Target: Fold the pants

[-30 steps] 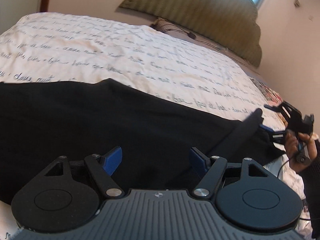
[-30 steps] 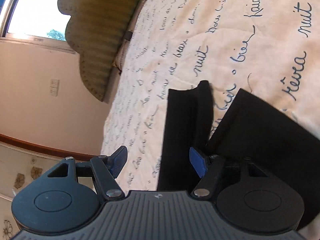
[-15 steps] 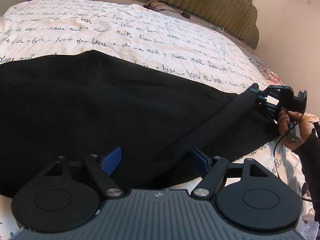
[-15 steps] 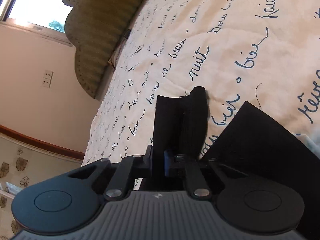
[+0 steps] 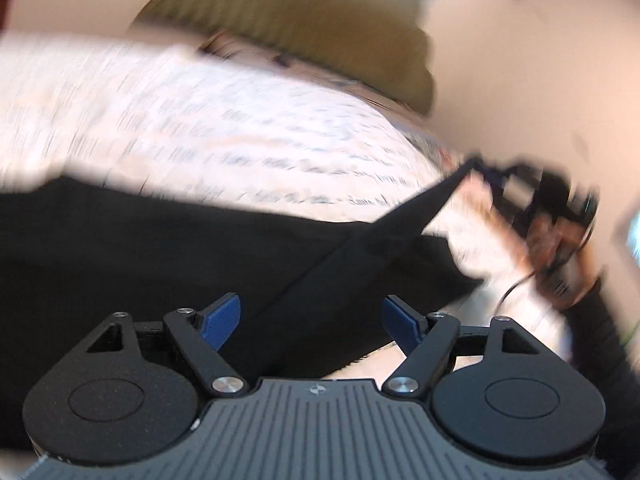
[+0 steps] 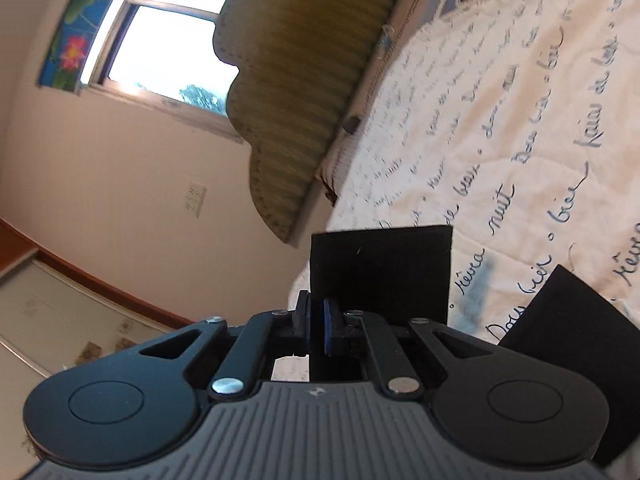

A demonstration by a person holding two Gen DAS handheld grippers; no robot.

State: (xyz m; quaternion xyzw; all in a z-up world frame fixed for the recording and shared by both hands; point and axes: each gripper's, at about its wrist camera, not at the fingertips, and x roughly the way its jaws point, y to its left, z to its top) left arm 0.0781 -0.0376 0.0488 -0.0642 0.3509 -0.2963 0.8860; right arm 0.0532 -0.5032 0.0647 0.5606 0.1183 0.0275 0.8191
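Newly lifted black pants (image 5: 168, 252) corner, taut

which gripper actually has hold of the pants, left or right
The right gripper: its jaws are shut on a lifted end of the black pants. The left gripper is open above the fabric, gripping nothing.
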